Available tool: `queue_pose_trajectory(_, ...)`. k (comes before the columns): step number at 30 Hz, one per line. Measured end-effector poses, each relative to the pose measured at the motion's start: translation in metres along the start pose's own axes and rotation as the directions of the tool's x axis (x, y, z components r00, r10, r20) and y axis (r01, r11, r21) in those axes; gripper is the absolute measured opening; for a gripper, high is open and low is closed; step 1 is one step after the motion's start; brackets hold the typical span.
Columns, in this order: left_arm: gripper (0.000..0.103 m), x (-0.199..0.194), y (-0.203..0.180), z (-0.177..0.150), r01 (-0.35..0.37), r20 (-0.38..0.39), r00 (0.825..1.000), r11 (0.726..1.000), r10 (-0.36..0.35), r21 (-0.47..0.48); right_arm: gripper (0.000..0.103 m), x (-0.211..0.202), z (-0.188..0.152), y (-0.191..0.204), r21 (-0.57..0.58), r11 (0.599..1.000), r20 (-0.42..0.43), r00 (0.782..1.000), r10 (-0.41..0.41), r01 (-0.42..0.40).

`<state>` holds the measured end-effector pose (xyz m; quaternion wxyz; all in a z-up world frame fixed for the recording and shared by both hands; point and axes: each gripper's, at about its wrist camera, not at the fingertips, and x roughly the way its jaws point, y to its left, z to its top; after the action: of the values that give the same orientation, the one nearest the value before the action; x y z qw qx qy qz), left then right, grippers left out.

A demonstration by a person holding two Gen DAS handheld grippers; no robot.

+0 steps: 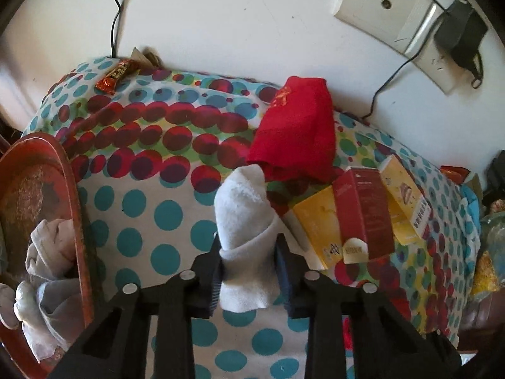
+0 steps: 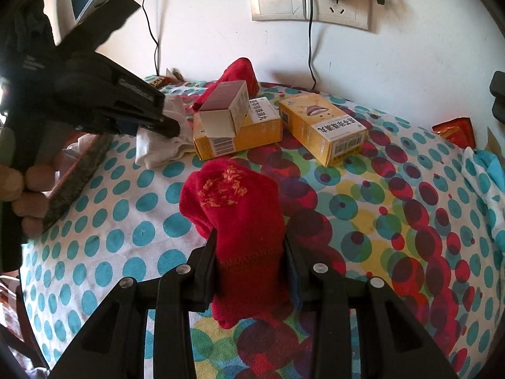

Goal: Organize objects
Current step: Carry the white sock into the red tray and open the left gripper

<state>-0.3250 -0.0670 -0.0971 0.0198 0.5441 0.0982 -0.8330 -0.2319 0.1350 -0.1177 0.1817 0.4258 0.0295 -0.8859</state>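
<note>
Tray [image 1: 74, 189] w/ grey cloths [image 1: 47, 252] in left wrist view only

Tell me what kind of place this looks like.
Probably a room in a home: a table under a polka-dot cloth against a white wall with sockets, strewn with socks like the red sock and medicine-type boxes.

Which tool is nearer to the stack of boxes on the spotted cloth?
Left. The left tool, shut on a white sock, sits right beside the stack of boxes. The right tool, gripping a red sock, is further back.
</note>
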Motion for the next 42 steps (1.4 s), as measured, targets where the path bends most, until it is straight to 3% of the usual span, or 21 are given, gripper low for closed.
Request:
queue_pose_trajectory(3, 0.028, -0.009, 0.002, -0.005, 0.011, -0.002, 1.0, 1.0, -0.011, 0.007, 0.033, -0.001, -0.001, 0.002, -0.003, 1.0, -0.001, 1.0, -0.01, 0.01)
queue_pose_trajectory(8, 0.028, -0.024, 0.007, -0.018, -0.047, 0.027, 0.999, 0.997, 0.046, 0.053, 0.034, 0.0, -0.002, 0.0, 0.004, 1.0, 0.0, 1.0, -0.005, 0.005)
queue_pose_trajectory(20, 0.028, -0.07, 0.022, -0.042, -0.087, 0.085, 0.993, 0.988, 0.077, 0.128, 0.034, -0.001, -0.001, 0.003, -0.016, 0.999, -0.005, 0.999, -0.031, 0.031)
queue_pose_trajectory(33, 0.028, -0.102, 0.08, -0.045, -0.112, 0.111, 0.989, 0.99, 0.102, 0.082, 0.034, -0.001, 0.0, 0.009, -0.044, 0.997, -0.008, 0.998, -0.067, 0.066)
queue_pose_trajectory(42, 0.028, -0.115, 0.154, -0.038, -0.145, 0.098, 0.984, 0.989, 0.147, -0.027, 0.034, -0.001, -0.001, 0.009, -0.053, 0.996, -0.008, 0.997, -0.078, 0.077)
